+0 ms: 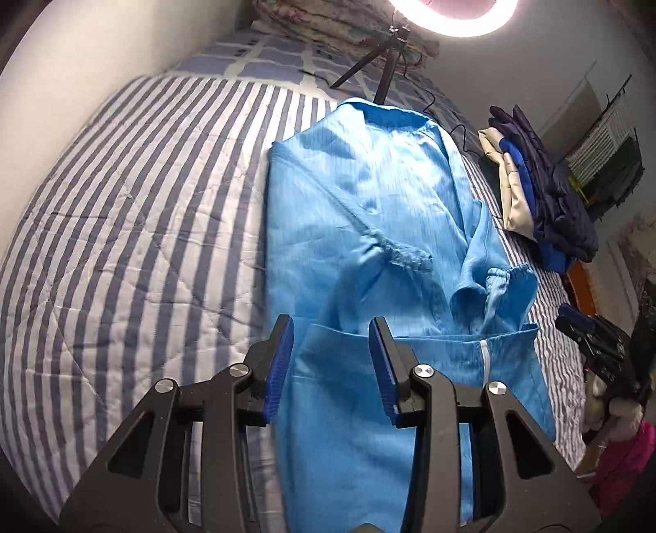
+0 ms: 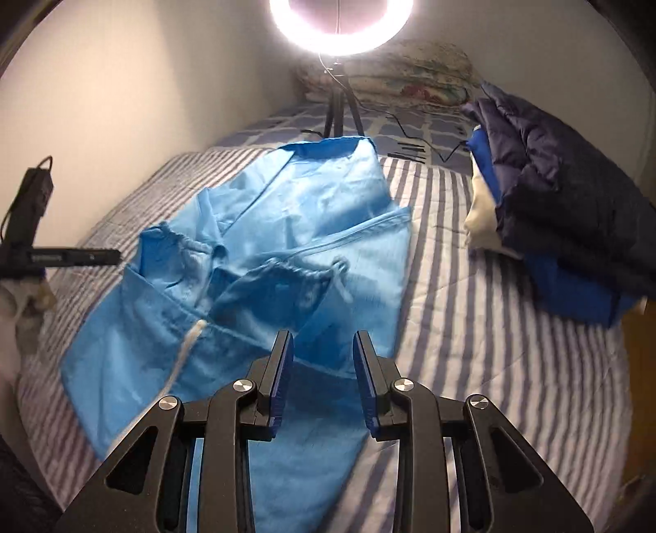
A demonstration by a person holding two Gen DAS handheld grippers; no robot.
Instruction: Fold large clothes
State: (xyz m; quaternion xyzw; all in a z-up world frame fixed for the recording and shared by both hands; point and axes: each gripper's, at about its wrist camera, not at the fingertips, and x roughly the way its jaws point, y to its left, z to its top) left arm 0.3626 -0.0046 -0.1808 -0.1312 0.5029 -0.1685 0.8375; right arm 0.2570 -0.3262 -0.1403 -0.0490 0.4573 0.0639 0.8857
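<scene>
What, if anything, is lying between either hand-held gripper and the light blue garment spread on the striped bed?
Nothing visible. The left hand-held gripper and right hand-held gripper both hang directly over the near part of the light blue garment, jaws apart and empty. The stack of folded clothes and ring light tripod sit off to the side and beyond it.

Spread lengthwise over a striped bed [image 1: 135, 213]: a light blue garment [image 1: 369, 229], sleeves folded inward. Above its near hem, the left gripper [image 1: 331, 340], jaws apart, nothing between. Beyond, folded clothes [image 1: 541, 197] and a ring light [image 1: 451, 16].
</scene>
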